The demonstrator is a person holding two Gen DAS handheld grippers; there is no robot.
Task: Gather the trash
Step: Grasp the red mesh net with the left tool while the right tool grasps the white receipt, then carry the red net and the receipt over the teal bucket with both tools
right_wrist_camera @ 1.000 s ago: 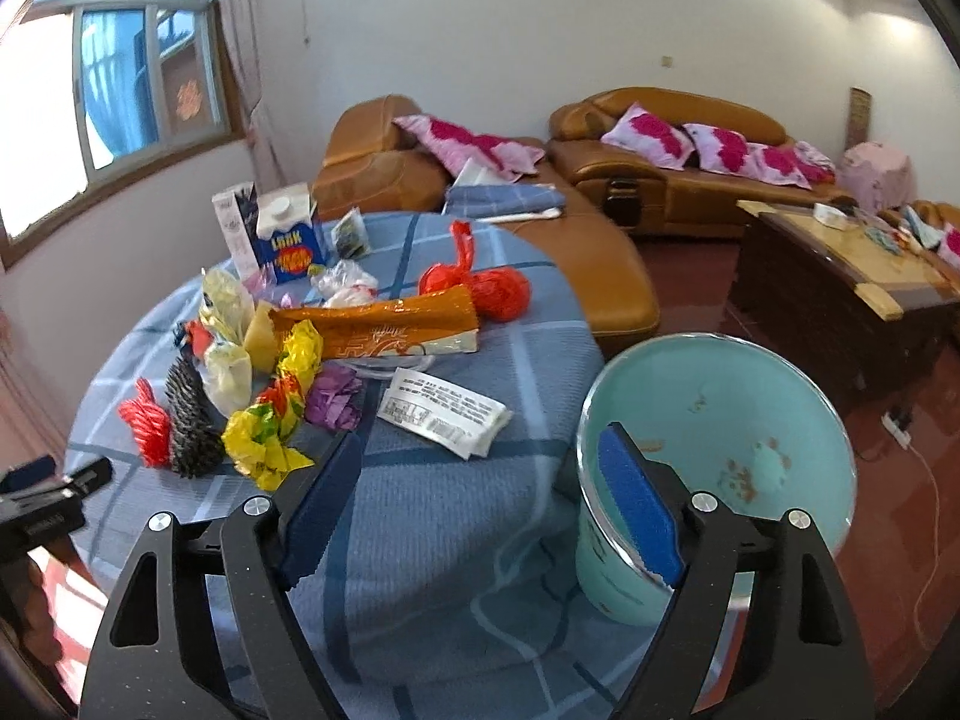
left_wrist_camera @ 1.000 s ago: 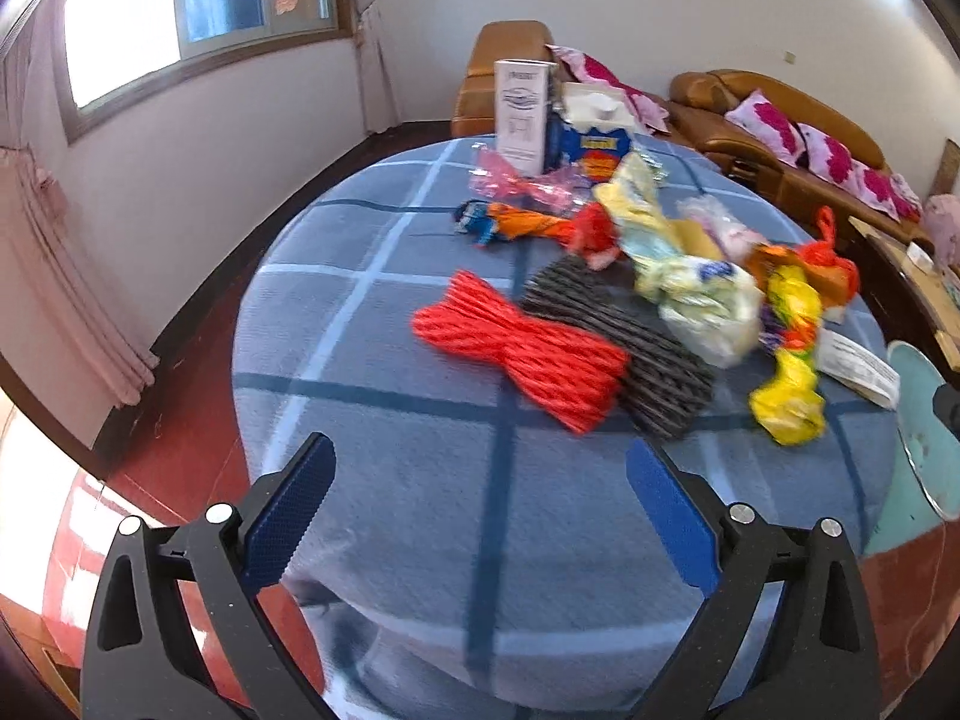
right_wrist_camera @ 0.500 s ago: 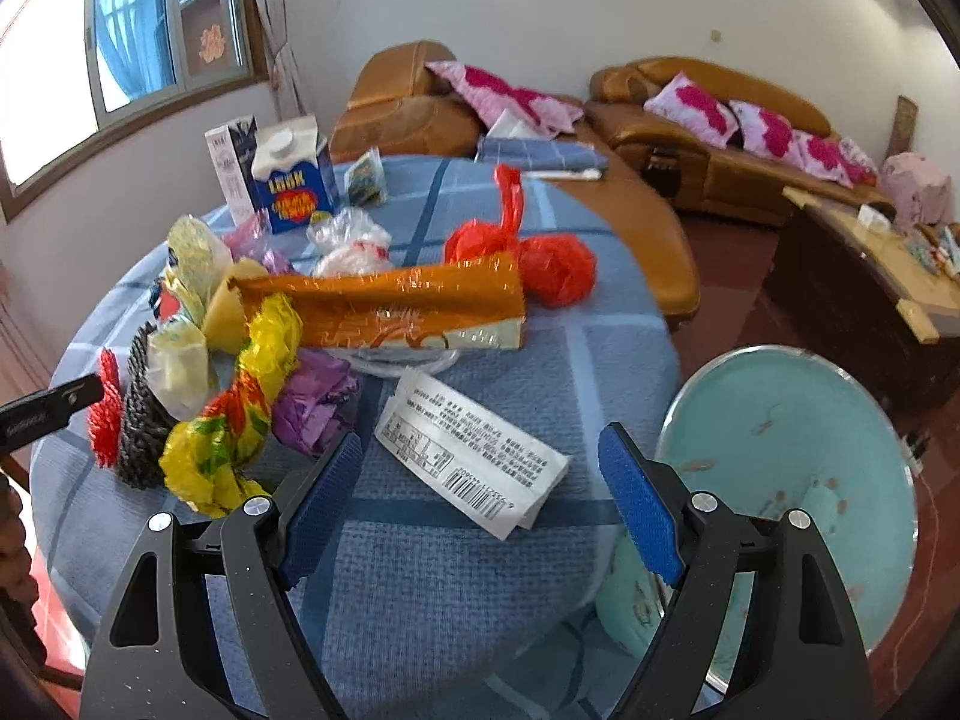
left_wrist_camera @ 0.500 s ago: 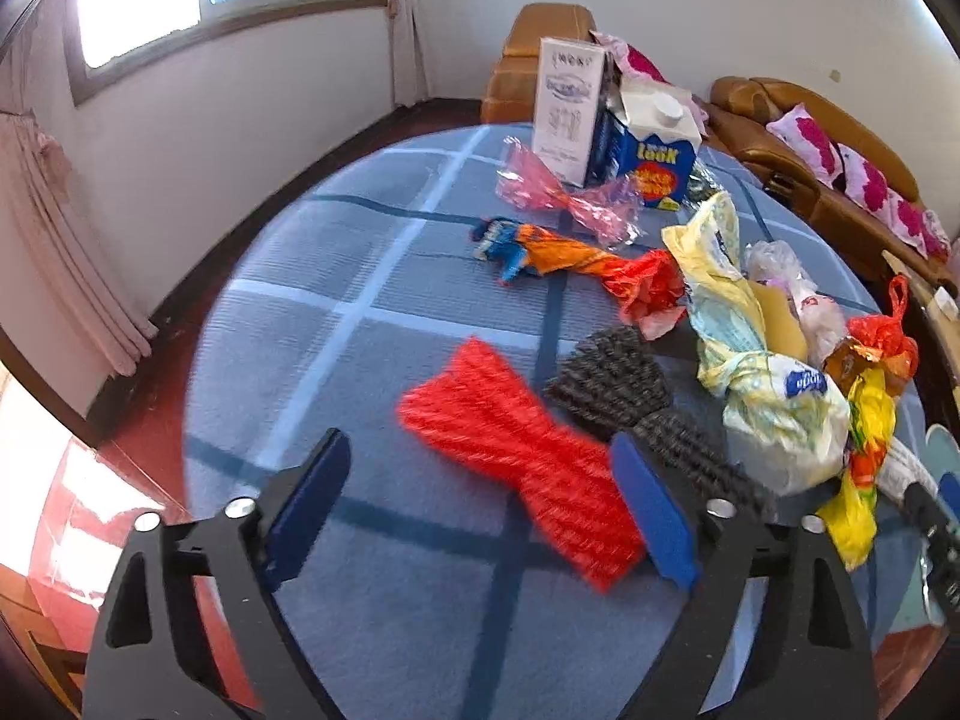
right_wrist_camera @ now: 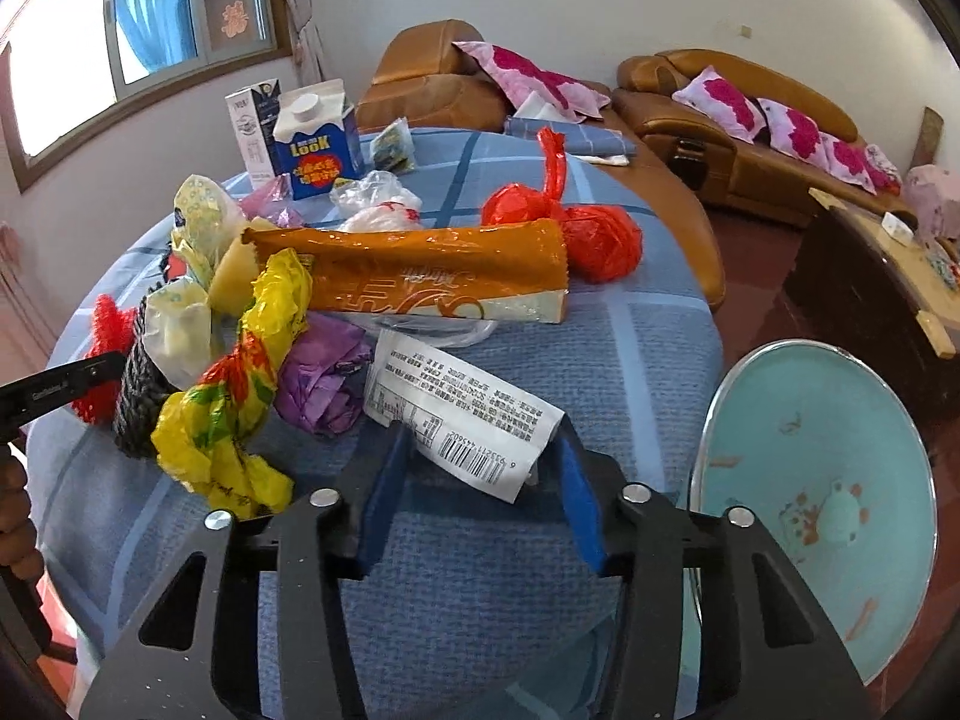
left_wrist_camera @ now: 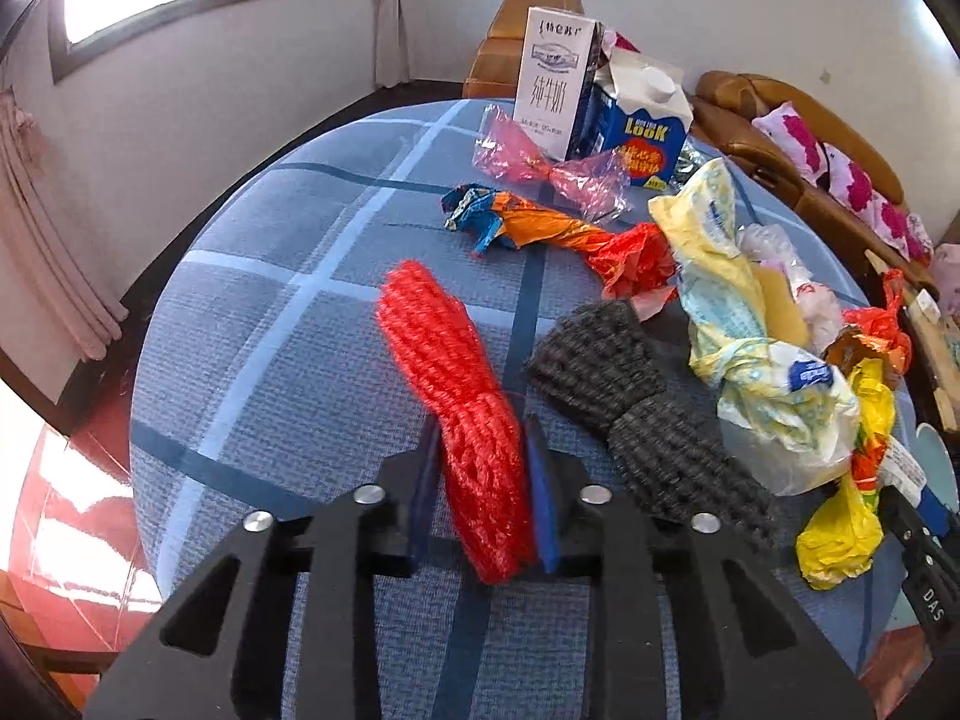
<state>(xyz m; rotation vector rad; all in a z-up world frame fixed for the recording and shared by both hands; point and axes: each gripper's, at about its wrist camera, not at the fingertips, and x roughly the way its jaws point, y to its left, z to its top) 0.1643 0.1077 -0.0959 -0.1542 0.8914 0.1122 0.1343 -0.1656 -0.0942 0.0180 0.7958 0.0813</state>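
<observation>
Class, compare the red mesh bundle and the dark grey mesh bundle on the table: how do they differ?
The red mesh bundle is bright red and clamped between the left tongs; the dark grey mesh bundle is near-black and lies free beside it. Both are netted bundles cinched at the middle.

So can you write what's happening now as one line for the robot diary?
left gripper: shut on red net | right gripper: closing around white label | bin: beside table
</observation>
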